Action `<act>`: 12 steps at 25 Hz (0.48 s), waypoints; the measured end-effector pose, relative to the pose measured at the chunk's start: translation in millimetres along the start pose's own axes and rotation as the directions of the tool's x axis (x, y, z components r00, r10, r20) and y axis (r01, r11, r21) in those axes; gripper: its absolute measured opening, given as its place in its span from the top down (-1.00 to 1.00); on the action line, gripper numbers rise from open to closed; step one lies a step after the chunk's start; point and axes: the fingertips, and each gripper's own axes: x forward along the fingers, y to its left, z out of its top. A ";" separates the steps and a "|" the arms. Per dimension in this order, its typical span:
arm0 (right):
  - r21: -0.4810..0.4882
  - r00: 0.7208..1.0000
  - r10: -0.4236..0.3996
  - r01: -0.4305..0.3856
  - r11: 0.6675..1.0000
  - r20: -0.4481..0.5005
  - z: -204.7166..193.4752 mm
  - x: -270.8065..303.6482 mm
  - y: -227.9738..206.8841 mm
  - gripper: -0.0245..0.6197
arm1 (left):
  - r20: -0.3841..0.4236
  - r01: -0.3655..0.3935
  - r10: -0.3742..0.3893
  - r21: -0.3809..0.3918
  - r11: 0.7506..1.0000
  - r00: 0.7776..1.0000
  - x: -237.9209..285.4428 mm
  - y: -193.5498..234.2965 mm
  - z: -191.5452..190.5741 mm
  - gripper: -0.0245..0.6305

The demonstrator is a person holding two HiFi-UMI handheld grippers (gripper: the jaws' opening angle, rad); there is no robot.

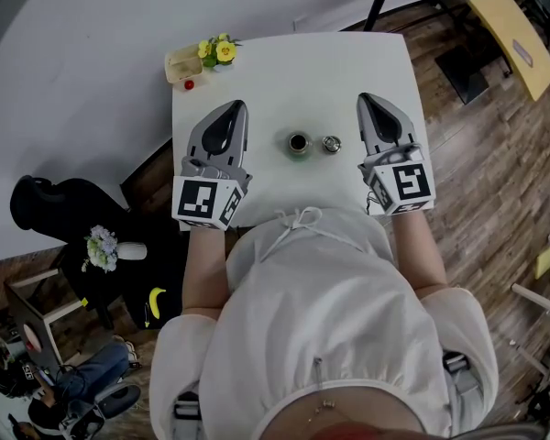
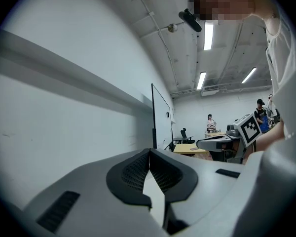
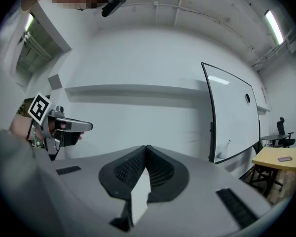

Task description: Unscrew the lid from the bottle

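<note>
In the head view a small dark green bottle (image 1: 299,143) stands upright with its mouth uncovered near the front middle of the white table (image 1: 284,71). Its metal lid (image 1: 331,144) lies on the table just right of it. My left gripper (image 1: 236,107) hovers left of the bottle, shut and empty. On the other side, right of the lid, my right gripper (image 1: 368,99) is also shut with nothing in it. Both point level toward the far wall. In the left gripper view the jaws (image 2: 149,152) meet, and in the right gripper view the jaws (image 3: 147,148) meet too; neither view shows bottle or lid.
A pale box (image 1: 183,66) with a red piece and yellow flowers (image 1: 218,51) sit at the table's back left corner. A black bag (image 1: 46,204) and a banana (image 1: 156,301) lie on the floor at left. A whiteboard (image 3: 234,112) stands by the far wall.
</note>
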 end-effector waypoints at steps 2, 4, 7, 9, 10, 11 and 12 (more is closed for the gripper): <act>0.001 1.000 0.006 -0.006 1.000 -0.006 -1.2 -0.1 0.4 0.91 | 0.003 0.002 -0.002 0.003 1.000 1.000 0.1 -0.2 0.7 0.86; 0.001 1.000 0.008 -0.008 1.000 -0.010 -2.2 0.1 1.9 0.92 | 0.004 0.002 -0.002 -0.001 1.000 1.000 -0.5 1.4 1.0 0.86; -0.001 1.000 0.008 -0.008 1.000 -0.016 -5.5 0.0 4.8 0.92 | -0.024 -0.009 0.009 -0.013 1.000 1.000 -1.8 6.0 -4.8 0.86; 0.005 1.000 0.007 -0.007 1.000 -0.024 -9.2 -0.4 4.7 0.92 | -0.039 -0.014 0.013 -0.016 1.000 0.999 -1.7 8.0 -8.6 0.86; 0.009 1.000 0.008 -0.008 1.000 -0.026 -10.2 -0.2 5.1 0.92 | -0.041 -0.014 0.013 -0.015 1.000 0.999 -1.9 8.7 -9.5 0.86; 0.011 1.000 0.010 -0.010 1.000 -0.028 -10.9 0.3 6.1 0.92 | -0.040 -0.013 0.012 -0.012 1.000 0.999 -2.2 9.3 -9.8 0.86; 0.011 0.999 0.013 -0.013 1.000 -0.031 -11.2 0.8 7.5 0.92 | -0.037 -0.011 0.010 -0.010 1.000 0.999 -2.4 9.6 -9.7 0.86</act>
